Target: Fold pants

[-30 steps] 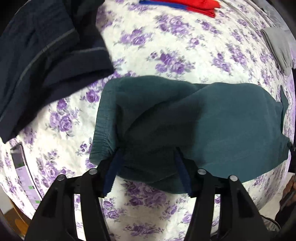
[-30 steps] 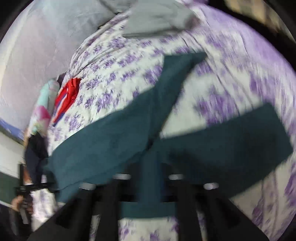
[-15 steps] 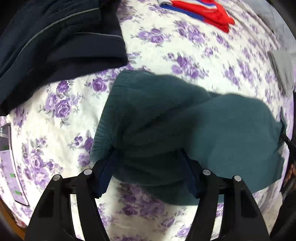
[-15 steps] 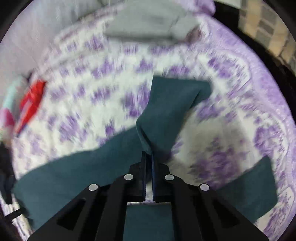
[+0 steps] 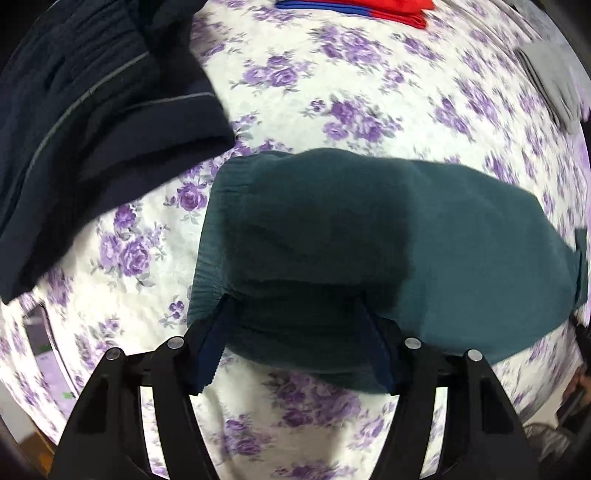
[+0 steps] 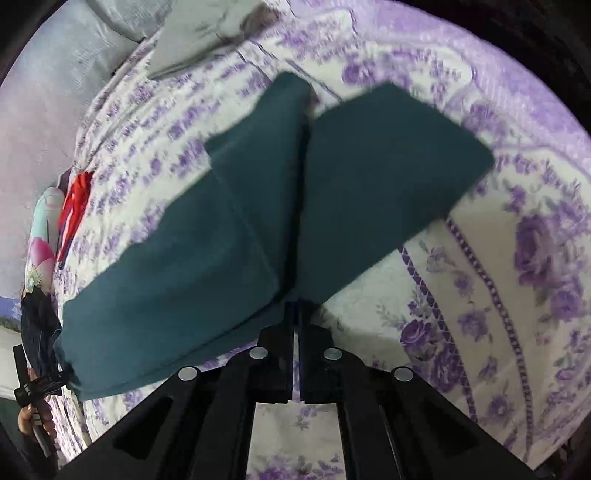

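Note:
Dark teal pants [image 5: 369, 240] lie on a purple-flowered bedspread [image 5: 332, 92]. In the left wrist view my left gripper [image 5: 295, 306] is open, its fingers spread wide at the near edge by the waistband [image 5: 210, 240], with cloth lying between them. In the right wrist view my right gripper [image 6: 297, 306] is shut on the pants' fabric and holds it lifted, so the teal cloth [image 6: 369, 177] drapes to both sides of the closed jaws; the rest of the pants [image 6: 177, 277] stretches to the left.
A dark navy garment [image 5: 92, 122] lies at the left. A red and blue garment [image 5: 369, 7] lies at the far edge. A grey garment [image 6: 207, 29] lies beyond the pants. The bedspread's border [image 6: 535, 258] runs to the right.
My right gripper has lifted and carried the pant fabric further over, so the cloth now hangs broader on both sides. My left gripper stays open at the waistband end with small shifts.

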{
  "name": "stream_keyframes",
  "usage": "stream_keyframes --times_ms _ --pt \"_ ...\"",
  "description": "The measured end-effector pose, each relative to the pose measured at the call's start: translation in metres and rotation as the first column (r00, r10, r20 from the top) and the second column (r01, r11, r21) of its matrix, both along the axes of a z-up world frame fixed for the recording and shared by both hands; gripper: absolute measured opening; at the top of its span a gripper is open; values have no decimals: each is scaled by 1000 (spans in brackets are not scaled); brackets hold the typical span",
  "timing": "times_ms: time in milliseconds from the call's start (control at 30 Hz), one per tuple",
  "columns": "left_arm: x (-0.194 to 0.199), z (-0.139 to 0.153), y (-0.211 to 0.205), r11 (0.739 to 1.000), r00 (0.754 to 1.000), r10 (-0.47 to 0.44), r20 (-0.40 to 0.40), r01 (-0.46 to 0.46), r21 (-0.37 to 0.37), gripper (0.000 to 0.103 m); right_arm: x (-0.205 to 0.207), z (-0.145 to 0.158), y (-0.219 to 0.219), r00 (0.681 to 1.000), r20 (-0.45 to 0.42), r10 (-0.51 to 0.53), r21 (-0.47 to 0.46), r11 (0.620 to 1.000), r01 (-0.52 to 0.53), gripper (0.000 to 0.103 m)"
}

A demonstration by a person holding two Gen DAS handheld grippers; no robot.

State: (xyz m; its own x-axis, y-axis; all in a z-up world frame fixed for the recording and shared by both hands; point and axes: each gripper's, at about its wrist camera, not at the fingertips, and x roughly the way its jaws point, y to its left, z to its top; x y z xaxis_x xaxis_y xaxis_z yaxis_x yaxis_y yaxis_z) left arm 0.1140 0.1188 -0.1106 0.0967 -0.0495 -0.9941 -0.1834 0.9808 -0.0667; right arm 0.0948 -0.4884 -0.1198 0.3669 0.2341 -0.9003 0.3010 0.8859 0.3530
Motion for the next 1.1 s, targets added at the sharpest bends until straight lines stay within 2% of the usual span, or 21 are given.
stream_keyframes --times_ms 67,100,133,167,200,333,533,633,700,833,1100 --pt "-4 9 2 1000 1000 1 25 0 -26 65 5 18 -2 999 52 12 -23 1000 -11 10" --pt "-7 12 3 999 999 10 38 -8 -42 67 9 28 -1 997 80 25 -61 998 -20 17" --pt "-10 14 5 999 999 19 44 -17 -49 69 17 40 1 992 119 44 -125 992 -29 37" --pt "-13 15 5 998 998 30 51 -27 -60 69 21 47 3 989 135 56 -163 986 -34 45" --pt "-16 16 6 996 997 45 57 -41 -76 70 30 51 5 987 144 72 -200 979 -42 49" --pt "-27 14 7 993 995 83 63 -77 -94 70 80 48 24 980 134 149 -289 951 -105 49" --pt "-55 18 22 982 985 154 79 -143 -126 72 106 34 44 982 68 174 -336 931 -141 50" --pt "-62 16 27 958 974 219 62 -203 -200 72 118 22 51 980 34 195 -348 922 -171 50" --pt "-62 13 24 954 970 239 54 -223 -202 73 123 17 54 979 21 201 -353 918 -181 50" --pt "-59 11 12 956 974 224 44 -210 -204 73 133 10 62 978 -7 210 -392 899 -195 50" --pt "-50 20 -5 970 981 182 70 -167 -178 75 132 12 64 975 -13 223 -405 890 -209 50"
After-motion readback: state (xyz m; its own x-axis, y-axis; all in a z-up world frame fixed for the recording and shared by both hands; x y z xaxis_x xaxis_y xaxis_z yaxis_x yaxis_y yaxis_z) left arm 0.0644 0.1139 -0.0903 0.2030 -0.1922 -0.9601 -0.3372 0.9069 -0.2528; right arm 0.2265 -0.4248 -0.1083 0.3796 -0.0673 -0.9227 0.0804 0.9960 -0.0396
